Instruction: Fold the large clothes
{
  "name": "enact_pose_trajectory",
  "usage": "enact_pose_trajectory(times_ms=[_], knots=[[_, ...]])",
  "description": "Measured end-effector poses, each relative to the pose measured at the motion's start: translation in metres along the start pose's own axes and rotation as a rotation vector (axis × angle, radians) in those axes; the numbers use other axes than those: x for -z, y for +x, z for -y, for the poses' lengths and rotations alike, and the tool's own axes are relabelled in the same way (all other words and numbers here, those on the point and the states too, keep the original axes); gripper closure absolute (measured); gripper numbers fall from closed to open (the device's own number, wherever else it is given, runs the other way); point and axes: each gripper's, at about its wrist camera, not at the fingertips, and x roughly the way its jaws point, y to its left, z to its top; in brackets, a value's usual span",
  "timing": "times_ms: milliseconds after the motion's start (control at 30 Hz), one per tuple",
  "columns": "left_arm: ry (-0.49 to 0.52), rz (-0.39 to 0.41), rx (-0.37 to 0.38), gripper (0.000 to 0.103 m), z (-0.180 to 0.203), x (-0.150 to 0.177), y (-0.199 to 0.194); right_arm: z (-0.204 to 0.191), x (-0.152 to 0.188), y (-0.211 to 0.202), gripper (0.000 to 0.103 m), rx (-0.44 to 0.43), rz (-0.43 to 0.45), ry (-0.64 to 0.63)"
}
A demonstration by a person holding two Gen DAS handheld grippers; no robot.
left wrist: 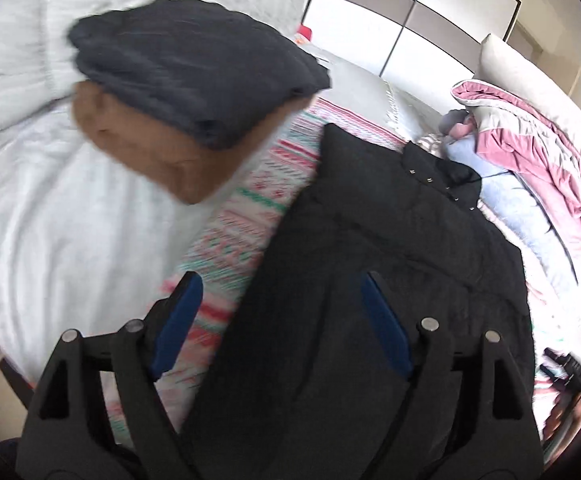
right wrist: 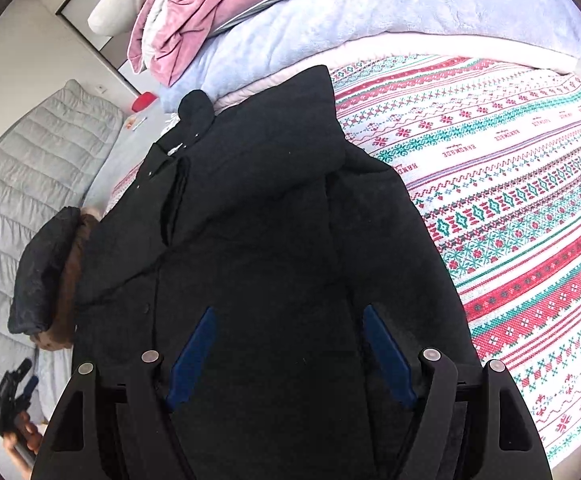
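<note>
Bedroom: on the patterned bedspread (right wrist: 510, 200) your black coat (right wrist: 258, 220) lies spread flat, ready for folding. Your left claw (left wrist: 278, 324) and right claw (right wrist: 290, 352) hover over it, both wide apart, holding nothing.

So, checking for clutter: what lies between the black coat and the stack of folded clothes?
Only a bare strip of patterned bedspread between black coat and folded stack, in the left wrist view.
</note>
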Motion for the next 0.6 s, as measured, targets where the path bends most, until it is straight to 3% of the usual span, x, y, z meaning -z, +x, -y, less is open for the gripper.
enact_pose_trajectory(times_ms=[133,367,600], knots=[[0.057,-0.030,-0.026,0.014,-0.011,0.025,-0.005,-0.009,0.007,-0.010,0.026,0.046,0.045,-0.068],[0.164,-0.135,-0.047,0.013,-0.031,0.063,-0.002,0.002,0.033,-0.037,0.026,0.061,0.095,-0.111],[0.103,-0.122,0.015,0.013,-0.066,0.083,-0.027,0.056,0.074,-0.067,0.026,0.039,0.096,0.009]])
